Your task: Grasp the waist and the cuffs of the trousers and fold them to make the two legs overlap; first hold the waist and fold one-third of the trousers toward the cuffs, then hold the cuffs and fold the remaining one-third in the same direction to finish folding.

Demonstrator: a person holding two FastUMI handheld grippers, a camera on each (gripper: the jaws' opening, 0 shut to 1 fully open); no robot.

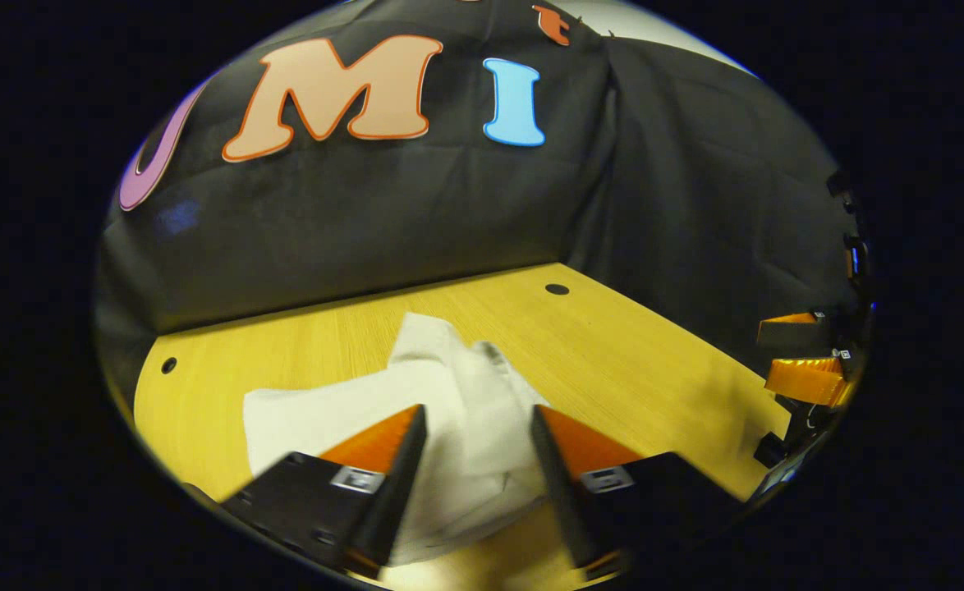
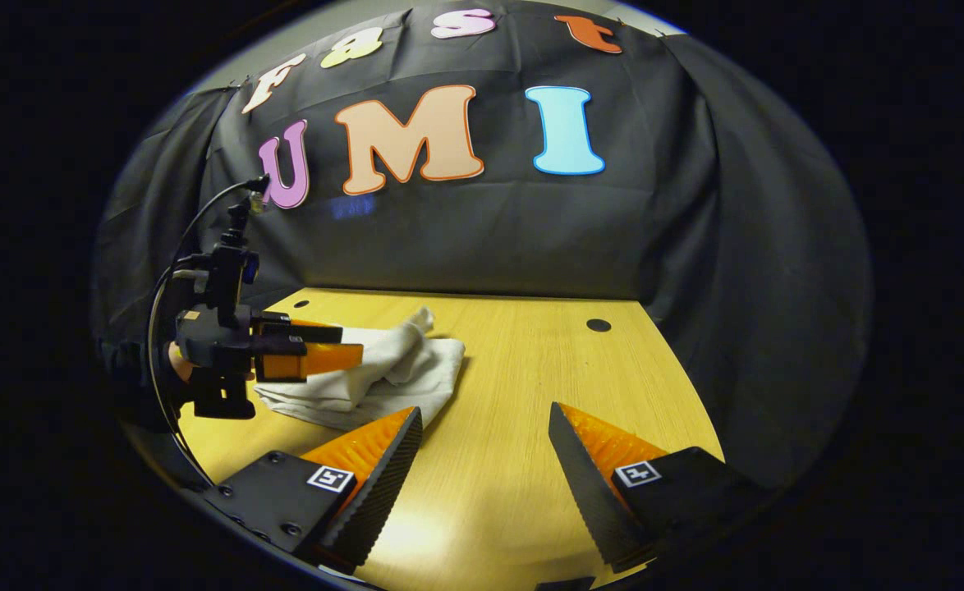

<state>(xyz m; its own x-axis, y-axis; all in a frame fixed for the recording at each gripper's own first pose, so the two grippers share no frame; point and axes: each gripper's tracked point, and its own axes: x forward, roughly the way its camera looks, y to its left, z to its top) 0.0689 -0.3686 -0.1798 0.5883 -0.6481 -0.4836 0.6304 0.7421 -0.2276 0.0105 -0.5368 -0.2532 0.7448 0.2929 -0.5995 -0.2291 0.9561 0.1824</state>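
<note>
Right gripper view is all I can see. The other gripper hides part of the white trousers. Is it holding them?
Observer: No. In the left gripper view the left gripper is open, with the trousers beyond its fingers.
Operator: Are the trousers flat?
Observer: No. That view shows them bunched in a heap, with a crumpled ridge running down the middle.
Operator: Can you see my gripper from there?
Observer: Yes, the right gripper sits at that view's right edge, off the trousers, past the table.
</note>
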